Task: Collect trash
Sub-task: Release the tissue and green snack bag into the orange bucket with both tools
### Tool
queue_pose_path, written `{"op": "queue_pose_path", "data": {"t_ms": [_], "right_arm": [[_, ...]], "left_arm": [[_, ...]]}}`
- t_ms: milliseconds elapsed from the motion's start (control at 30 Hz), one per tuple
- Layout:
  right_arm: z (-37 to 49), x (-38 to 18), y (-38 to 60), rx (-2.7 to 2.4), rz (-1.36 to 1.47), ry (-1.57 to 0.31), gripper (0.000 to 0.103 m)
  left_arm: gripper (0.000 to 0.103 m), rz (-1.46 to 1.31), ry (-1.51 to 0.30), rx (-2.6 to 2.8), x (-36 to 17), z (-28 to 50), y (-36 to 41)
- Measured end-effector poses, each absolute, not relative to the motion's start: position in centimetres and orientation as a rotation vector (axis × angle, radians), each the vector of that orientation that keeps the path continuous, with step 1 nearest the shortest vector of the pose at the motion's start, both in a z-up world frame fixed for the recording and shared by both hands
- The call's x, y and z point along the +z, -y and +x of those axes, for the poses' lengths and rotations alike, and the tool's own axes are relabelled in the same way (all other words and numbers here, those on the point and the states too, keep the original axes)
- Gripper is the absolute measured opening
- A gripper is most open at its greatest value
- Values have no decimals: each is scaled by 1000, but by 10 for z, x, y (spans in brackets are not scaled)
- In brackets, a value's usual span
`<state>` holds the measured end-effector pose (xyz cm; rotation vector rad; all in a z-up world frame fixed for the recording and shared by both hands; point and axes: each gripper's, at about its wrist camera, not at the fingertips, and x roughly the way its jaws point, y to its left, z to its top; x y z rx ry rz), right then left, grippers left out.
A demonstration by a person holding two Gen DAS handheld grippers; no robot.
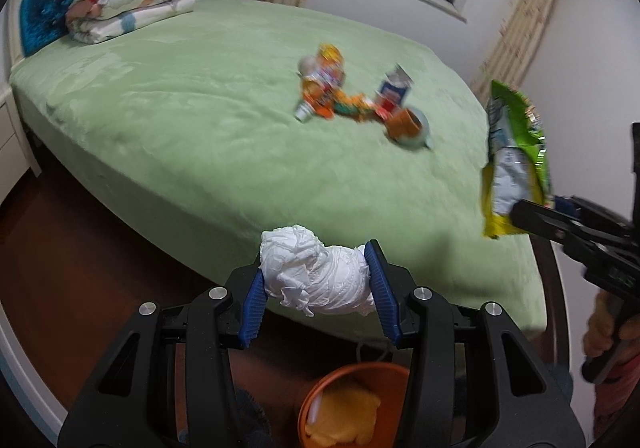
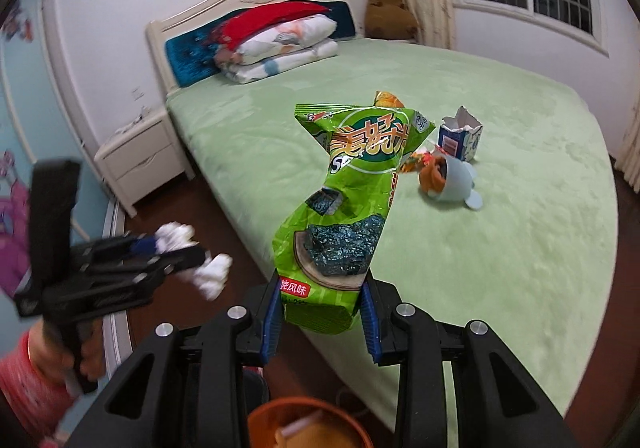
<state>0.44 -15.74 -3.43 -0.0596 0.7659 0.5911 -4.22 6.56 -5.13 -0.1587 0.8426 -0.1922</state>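
Left gripper (image 1: 318, 284): fingers closed on a crumpled white tissue wad (image 1: 316, 274), held over the near edge of the bed (image 1: 180, 116). Right gripper (image 2: 320, 318): fingers clamped on the bottom of a green snack bag (image 2: 340, 204), bag upright. Orange bin (image 1: 352, 404) on the floor below both grippers, yellow material inside. Remaining on the bed: orange wrappers (image 1: 320, 88), torn carton (image 2: 460, 136), tipped cup (image 2: 452, 180).
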Motion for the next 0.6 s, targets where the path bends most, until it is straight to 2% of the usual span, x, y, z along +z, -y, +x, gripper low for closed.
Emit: {"op": "queue_pose_path", "data": {"t_ms": [233, 600], "right_arm": [[-64, -63, 184, 636, -115, -832, 33], [-119, -170, 202, 647, -83, -1135, 33]], "left_arm": [[45, -73, -955, -287, -85, -71, -28], [45, -56, -1246, -336, -196, -105, 21]]}}
